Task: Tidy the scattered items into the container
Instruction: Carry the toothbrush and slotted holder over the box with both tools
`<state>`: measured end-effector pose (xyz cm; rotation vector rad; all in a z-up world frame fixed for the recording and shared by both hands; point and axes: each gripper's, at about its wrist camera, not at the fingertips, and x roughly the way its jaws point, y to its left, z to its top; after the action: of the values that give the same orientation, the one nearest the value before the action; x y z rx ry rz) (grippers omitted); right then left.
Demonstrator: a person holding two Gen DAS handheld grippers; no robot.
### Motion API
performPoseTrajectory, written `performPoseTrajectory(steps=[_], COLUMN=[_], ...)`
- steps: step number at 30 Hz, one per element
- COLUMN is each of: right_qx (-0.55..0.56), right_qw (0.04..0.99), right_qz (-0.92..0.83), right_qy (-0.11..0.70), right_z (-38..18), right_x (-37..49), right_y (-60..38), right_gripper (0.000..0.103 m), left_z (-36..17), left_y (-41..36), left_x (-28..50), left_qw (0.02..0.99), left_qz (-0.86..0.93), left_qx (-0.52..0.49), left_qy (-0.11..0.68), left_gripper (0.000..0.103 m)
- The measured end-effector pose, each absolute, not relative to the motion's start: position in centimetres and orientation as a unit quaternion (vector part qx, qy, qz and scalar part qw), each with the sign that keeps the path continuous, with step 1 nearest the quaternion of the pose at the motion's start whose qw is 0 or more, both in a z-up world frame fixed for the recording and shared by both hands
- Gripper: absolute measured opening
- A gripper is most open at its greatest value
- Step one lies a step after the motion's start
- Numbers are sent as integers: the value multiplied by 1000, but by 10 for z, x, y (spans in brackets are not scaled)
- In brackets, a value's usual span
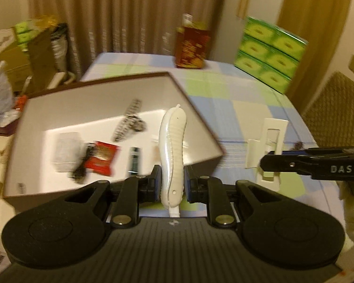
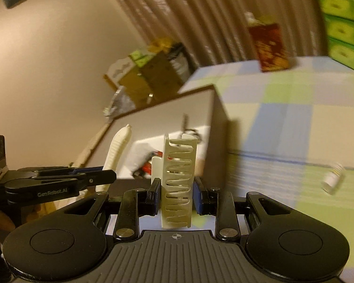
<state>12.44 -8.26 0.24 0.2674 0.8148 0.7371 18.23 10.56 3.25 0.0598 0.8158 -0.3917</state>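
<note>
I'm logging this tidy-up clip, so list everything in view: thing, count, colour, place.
box: one, white inside, brown rim, on the table, left.
ridged handle: one, white, held by the left gripper over the box.
slotted piece: one, cream, held by the right gripper beside the box.
red packet: one, inside the box.
small bottle: one, white, on the tablecloth.
tablecloth: one, blue, green, cream checks.
green cartons: six, stacked, far right.
left gripper: black, shut.
right gripper: black, shut.
</note>
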Motion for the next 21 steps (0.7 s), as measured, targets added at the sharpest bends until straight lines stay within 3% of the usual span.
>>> performPoseTrajectory(steps=[11, 21], right_qx=[95, 52], right_qw=[850, 842], right_qz=[370, 362], right_qy=[362, 396], right_z=[14, -16], right_x=[164, 203], right_y=[-6, 40], right_gripper=[25, 25], left_z=[51, 44], left_y=[194, 226], left_x=[226, 285], left_qw=[923, 929], left_qz=[-128, -124], left_qx=[32, 31], left_qy=[363, 348], left_gripper=[16, 16])
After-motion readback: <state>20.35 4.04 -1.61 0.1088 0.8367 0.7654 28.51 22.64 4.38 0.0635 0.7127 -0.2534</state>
